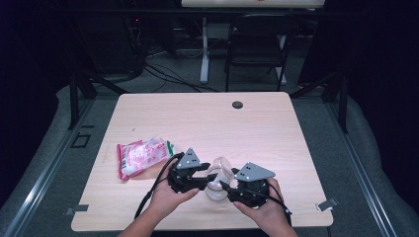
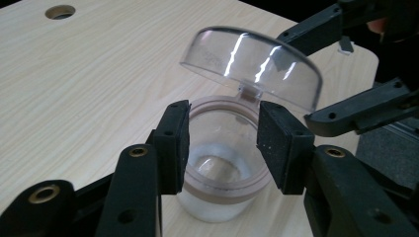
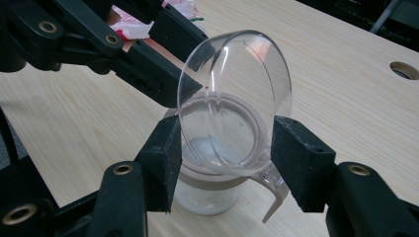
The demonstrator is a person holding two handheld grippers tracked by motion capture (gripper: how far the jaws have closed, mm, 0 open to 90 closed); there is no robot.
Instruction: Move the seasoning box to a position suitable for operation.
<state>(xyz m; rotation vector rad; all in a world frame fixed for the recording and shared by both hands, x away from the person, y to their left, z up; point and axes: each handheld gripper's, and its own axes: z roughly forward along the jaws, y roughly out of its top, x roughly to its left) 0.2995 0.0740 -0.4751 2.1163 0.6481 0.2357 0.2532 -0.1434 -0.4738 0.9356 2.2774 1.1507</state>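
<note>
Left gripper (image 2: pixel 222 143) jaws parted either side of a small clear plastic jar (image 2: pixel 220 170) with tan rim, right gripper (image 3: pixel 225 160) jaws spread wide beside its raised clear domed lid (image 3: pixel 234 98), jar standing near front edge of pale wooden table (image 1: pixel 197 118), pink-and-white snack packet (image 1: pixel 143 155) well to its left

left tongs (image 1: pixel 211 178): jaws apart, pads clear | right tongs (image 1: pixel 222 184): jaws wide | tips meet mid-table
</note>
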